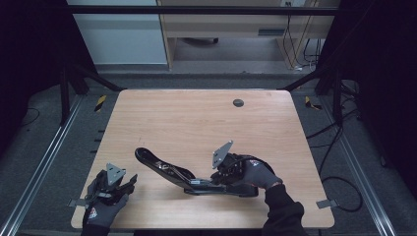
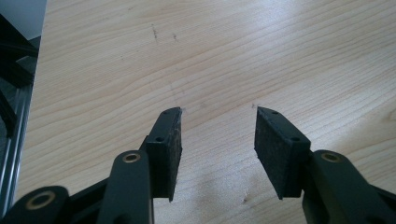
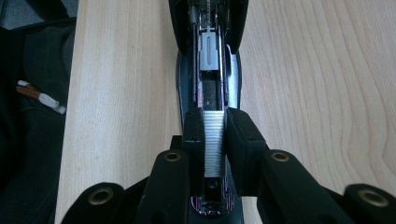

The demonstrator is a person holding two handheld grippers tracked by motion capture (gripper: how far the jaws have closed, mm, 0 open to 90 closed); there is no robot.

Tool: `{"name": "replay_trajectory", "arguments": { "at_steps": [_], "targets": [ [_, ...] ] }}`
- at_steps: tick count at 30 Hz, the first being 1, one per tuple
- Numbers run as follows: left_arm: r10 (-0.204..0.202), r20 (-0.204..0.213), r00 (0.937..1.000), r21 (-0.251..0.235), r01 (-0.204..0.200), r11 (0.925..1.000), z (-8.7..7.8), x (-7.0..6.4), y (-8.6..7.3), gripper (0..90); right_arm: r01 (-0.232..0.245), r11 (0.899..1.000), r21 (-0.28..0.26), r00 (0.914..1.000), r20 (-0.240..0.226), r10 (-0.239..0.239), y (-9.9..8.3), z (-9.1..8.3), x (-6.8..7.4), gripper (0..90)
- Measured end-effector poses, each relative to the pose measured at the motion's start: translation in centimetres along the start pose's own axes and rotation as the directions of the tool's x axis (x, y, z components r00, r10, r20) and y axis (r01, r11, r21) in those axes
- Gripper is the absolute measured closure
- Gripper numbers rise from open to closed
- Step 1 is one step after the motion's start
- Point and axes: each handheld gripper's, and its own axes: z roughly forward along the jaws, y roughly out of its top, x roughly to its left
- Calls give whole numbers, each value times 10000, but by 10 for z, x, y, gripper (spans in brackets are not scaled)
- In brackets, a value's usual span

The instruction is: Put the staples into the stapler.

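The right claw [image 3: 215, 140] is pinching a strip of staples [image 3: 214, 142] over the opened stapler [image 1: 169, 169], which is lying mid-desk [image 1: 196, 118]. The left claw [image 2: 217, 140] is resting open and empty. I'd line the strip with the channel before lowering.

high: overhead, forward-down | gripper views: close, along jaws | shared: table [image 1: 196, 118]

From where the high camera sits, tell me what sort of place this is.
Probably a lab or workshop recording station: a bare wooden table inside a dark metal frame, loose cables on the grey floor, a desk behind.
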Motion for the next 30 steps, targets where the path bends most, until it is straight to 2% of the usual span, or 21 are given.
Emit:
{"name": "replay_trajectory", "arguments": {
  "at_steps": [12, 20, 26, 30],
  "targets": [
    [-1, -2, 10000, 14, 1, 10000, 0, 0, 0, 512, 136, 9998, 128, 9999, -37, -136, -1, 2, 0, 778],
    [-32, 4, 10000, 6, 32, 10000, 0, 1, 0, 512, 58, 10000, -78, 9996, 269, -56, -3, -4, 2, 727],
    [-70, 54, 10000, -72, 70, 9999, -2, 0, 1, 510, -264, 9990, -370, 9974, 659, 288, -5, -12, 5, 718],
    [-108, 121, 9999, -167, 110, 9998, -3, -2, 1, 506, -663, 9957, -651, 9917, 1058, 730, -9, -17, 7, 704]
  ]
}}
